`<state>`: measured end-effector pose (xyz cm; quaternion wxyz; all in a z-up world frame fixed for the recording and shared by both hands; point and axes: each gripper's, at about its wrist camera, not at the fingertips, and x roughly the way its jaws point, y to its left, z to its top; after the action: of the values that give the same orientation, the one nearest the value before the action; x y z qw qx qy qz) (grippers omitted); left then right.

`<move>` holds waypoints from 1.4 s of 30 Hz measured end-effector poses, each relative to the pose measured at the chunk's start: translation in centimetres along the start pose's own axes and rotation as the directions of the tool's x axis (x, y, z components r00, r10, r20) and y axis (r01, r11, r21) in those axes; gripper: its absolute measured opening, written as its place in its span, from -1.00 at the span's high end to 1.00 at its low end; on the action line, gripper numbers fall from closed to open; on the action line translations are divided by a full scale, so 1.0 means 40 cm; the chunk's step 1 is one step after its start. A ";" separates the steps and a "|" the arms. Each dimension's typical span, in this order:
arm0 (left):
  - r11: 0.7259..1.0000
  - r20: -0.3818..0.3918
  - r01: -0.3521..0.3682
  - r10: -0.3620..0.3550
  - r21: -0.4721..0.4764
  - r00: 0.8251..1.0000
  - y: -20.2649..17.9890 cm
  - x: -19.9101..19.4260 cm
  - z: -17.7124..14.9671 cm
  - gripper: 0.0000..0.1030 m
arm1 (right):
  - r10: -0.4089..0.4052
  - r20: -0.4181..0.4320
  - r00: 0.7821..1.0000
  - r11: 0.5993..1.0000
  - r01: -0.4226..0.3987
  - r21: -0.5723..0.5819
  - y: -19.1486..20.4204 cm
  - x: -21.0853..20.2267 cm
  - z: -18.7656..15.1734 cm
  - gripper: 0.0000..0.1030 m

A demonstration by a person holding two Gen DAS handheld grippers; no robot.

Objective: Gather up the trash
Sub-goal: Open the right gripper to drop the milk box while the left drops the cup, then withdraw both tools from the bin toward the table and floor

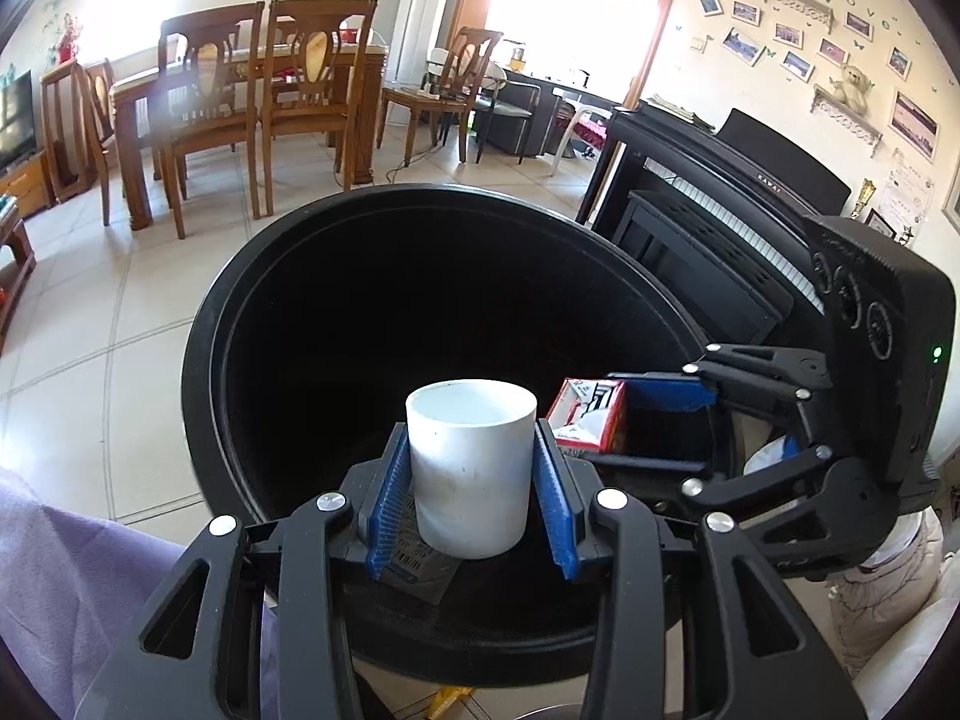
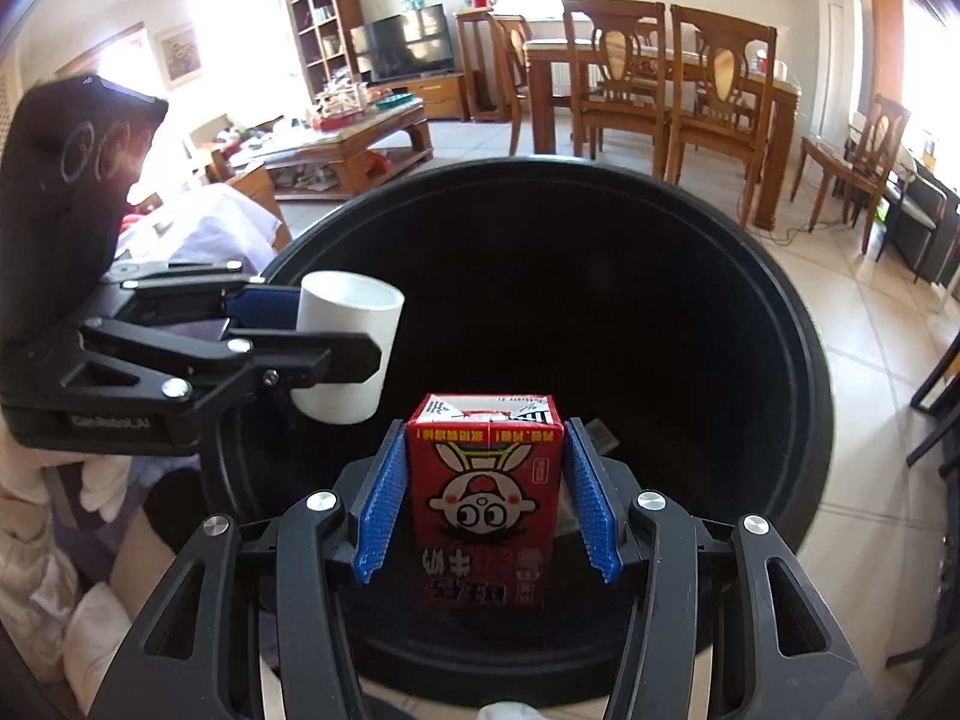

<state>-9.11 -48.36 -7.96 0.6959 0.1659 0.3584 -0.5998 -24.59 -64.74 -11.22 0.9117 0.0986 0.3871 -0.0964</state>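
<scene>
A white paper cup [image 1: 471, 468] stands upright between the blue pads of my left gripper [image 1: 471, 480], which is shut on it over the mouth of a black round bin [image 1: 252, 276]. The right wrist view shows my right gripper [image 2: 486, 498] shut on a red milk carton [image 2: 485, 492] with a cartoon face, held over the same black bin [image 2: 798, 360]. The carton [image 1: 591, 417] and the right gripper [image 1: 654, 420] show at the right of the left wrist view. The cup [image 2: 348, 348] and the left gripper [image 2: 336, 336] show at the left of the right wrist view. The bin's inside is dark.
A tiled floor [image 1: 90, 360] surrounds the bin. A wooden dining table with chairs [image 1: 240, 96] stands behind, a black piano [image 1: 738, 228] to the right. A low coffee table [image 2: 354, 138] with clutter and a TV [image 2: 408, 42] lie further off. Purple cloth [image 1: 78, 570] sits close by.
</scene>
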 end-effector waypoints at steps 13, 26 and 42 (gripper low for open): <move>1.000 0.002 -0.018 0.018 -0.005 1.000 0.006 0.001 -0.005 0.20 | 0.055 0.033 0.998 0.998 -0.056 0.030 -0.023 -0.018 0.000 -0.16; 0.997 0.076 -0.054 0.057 -0.049 0.995 0.026 -0.104 -0.035 -0.11 | 0.052 0.046 0.998 0.998 -0.054 0.041 0.017 -0.079 0.011 -0.30; 0.978 0.178 -0.074 0.109 -0.196 0.978 0.137 -0.291 -0.141 -0.12 | 0.386 -0.168 0.907 0.843 -0.421 -0.335 0.295 -0.053 -0.052 -0.34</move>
<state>-5.85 -35.07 -4.81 0.7660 0.0588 0.3383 -0.5435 -24.49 -52.63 -9.85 0.8945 0.0119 0.4110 0.1758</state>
